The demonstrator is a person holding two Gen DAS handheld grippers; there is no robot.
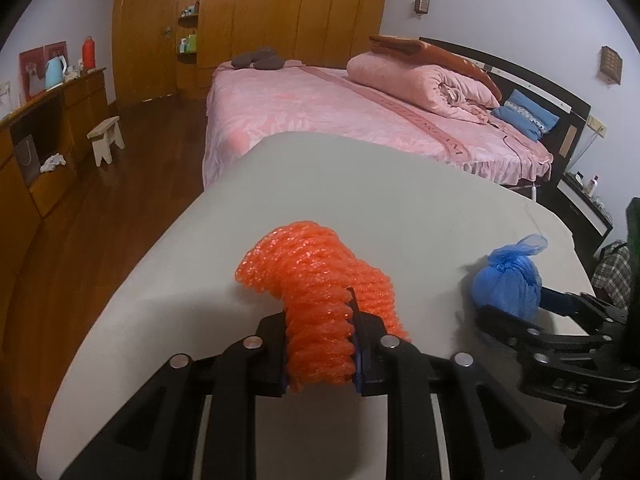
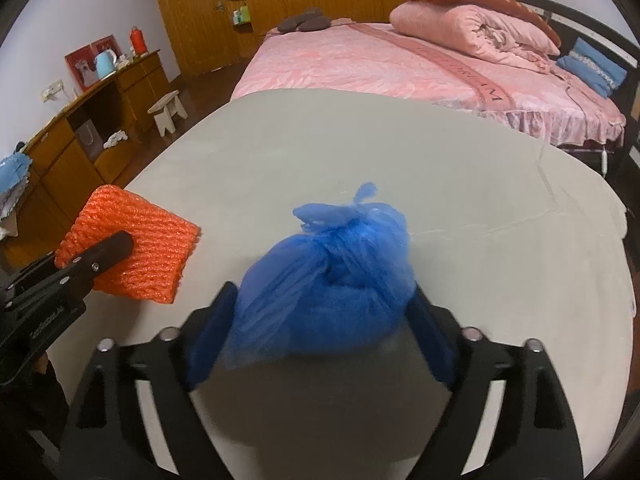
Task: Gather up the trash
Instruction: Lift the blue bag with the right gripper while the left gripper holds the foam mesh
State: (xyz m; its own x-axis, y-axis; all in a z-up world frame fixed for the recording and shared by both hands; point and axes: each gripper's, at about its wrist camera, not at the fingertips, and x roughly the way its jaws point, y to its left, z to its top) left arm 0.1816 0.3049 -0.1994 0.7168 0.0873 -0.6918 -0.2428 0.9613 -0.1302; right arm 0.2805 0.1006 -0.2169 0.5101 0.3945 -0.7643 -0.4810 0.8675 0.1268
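Pale grey-white table (image 2: pixel 360 152) fills the near field in both wrist views, top bare apart from the two pieces of trash. Behind it a bedroom: a bed (image 1: pixel 320 116) with pink cover at 12 to 1 o'clock, a rolled pink quilt (image 1: pixel 420 80) and one blue pillow (image 1: pixel 526 114) toward the headboard at 2 o'clock. Wooden wardrobe (image 1: pixel 280 12) along the back wall at 12. Low wooden cabinet (image 1: pixel 48 128) at 9 to 10 o'clock, carrying one light-blue kettle (image 1: pixel 55 72) and one red flask (image 1: pixel 88 53). One small white stool (image 1: pixel 106 140) on the dark wood floor.

Count — two grippers, two trash items.

Left gripper (image 1: pixel 320 344): jaws clenched on an orange foam net (image 1: pixel 320 292), pinched at its near end, the rest curling out over the table.

Right gripper (image 2: pixel 320 340): jaws spread wide on either side of a knotted blue bag (image 2: pixel 328 288), which sits on the table at 6 o'clock of the right wrist view; whether the pads touch it I cannot tell. In the left wrist view the bag lies at 3 o'clock.
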